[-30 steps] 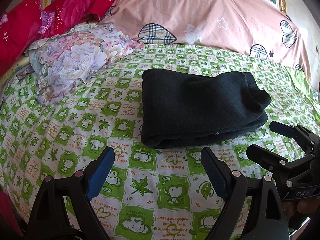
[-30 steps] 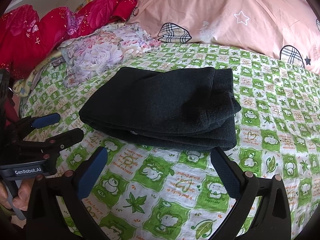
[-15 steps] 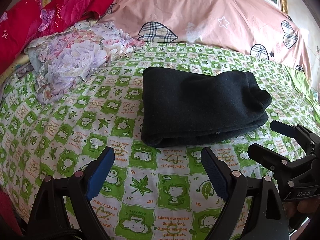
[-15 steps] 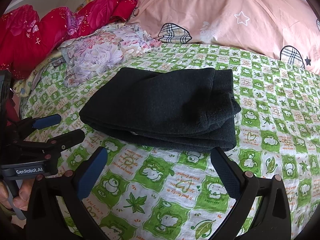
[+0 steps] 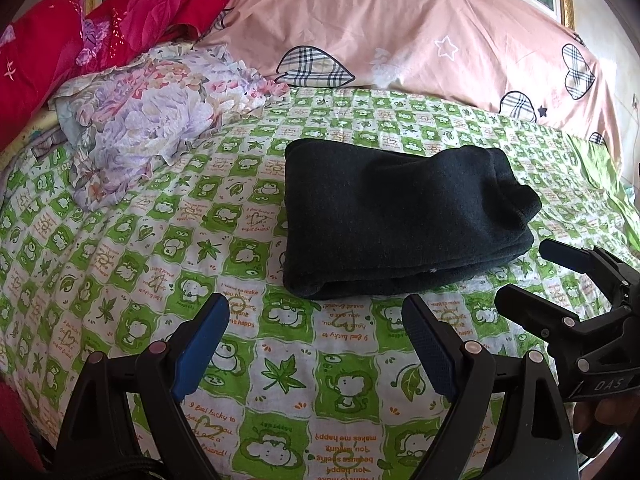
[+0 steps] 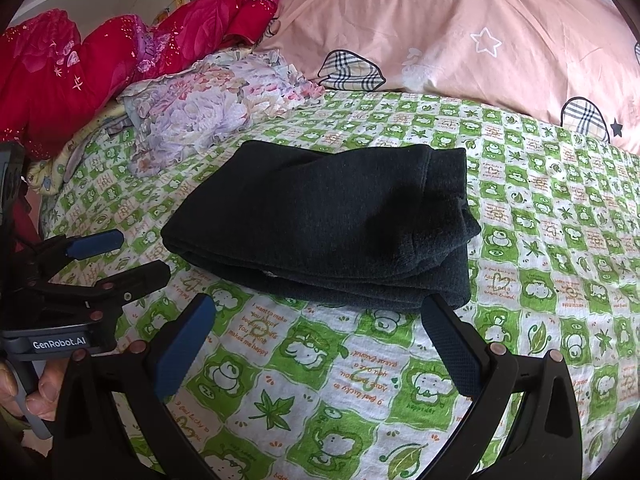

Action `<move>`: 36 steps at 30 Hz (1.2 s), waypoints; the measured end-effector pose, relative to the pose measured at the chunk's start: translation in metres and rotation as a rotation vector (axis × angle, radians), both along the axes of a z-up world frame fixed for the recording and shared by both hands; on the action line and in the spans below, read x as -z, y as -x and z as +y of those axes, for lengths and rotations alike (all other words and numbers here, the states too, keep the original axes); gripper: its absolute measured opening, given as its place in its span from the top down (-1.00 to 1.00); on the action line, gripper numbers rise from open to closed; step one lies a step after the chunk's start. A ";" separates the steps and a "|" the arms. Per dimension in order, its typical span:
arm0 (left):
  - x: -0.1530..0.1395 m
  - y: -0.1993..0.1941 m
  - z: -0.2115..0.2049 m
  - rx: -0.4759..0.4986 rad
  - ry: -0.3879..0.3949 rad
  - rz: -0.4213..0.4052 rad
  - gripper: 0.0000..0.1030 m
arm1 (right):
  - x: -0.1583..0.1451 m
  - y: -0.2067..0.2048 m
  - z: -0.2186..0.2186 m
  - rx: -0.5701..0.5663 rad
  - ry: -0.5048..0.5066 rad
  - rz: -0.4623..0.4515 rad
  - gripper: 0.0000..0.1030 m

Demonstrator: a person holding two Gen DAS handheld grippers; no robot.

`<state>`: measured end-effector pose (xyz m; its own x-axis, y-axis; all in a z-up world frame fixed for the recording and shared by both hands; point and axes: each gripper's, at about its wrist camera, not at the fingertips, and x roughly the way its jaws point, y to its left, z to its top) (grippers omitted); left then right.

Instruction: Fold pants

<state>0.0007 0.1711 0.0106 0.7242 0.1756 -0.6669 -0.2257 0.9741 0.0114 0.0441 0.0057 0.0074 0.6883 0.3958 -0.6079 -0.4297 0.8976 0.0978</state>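
The dark pants (image 5: pixel 400 216) lie folded in a thick rectangular bundle on the green-and-white bedsheet (image 5: pixel 280 380); they also show in the right wrist view (image 6: pixel 332 224). My left gripper (image 5: pixel 316 316) is open and empty, just in front of the bundle's near edge. My right gripper (image 6: pixel 320 316) is open and empty, also just short of the bundle, its right finger close to the near right corner. Each gripper shows in the other's view: the right one (image 5: pixel 532 276) at the right, the left one (image 6: pixel 136 254) at the left.
A crumpled floral cloth (image 5: pixel 152 120) lies at the back left. Red bedding (image 5: pixel 120 20) is piled behind it. A large pink pillow with plaid hearts (image 5: pixel 400 24) runs along the back of the bed.
Both grippers have shifted only slightly. The pants have not moved and both grippers stay open.
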 end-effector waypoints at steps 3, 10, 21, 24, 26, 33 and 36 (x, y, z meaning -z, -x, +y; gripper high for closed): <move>-0.002 0.000 0.000 -0.002 0.003 -0.002 -0.72 | -0.001 -0.001 -0.001 -0.003 0.001 -0.003 -0.99; -0.003 0.001 -0.001 0.000 0.001 -0.001 -0.72 | -0.002 -0.001 0.000 -0.002 0.002 -0.004 -0.99; -0.003 0.000 0.000 0.000 0.002 0.000 -0.73 | -0.004 -0.001 -0.001 -0.004 0.001 -0.006 -0.99; -0.003 0.000 0.000 -0.001 0.000 0.000 -0.73 | -0.006 -0.003 -0.003 -0.003 0.001 -0.008 -0.99; -0.004 0.000 -0.001 0.001 0.002 0.002 -0.73 | -0.007 -0.004 -0.004 -0.004 0.000 -0.009 -0.99; -0.008 -0.007 0.008 -0.003 0.058 0.013 -0.72 | -0.011 -0.008 -0.013 0.007 -0.012 -0.010 -0.99; -0.011 -0.012 0.010 -0.008 0.059 0.017 -0.72 | -0.012 -0.011 -0.016 0.010 -0.017 -0.004 -0.99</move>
<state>0.0123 0.1811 0.0218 0.7117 0.1409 -0.6882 -0.2335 0.9714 -0.0426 0.0549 -0.0103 0.0198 0.6951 0.3986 -0.5983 -0.4208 0.9004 0.1111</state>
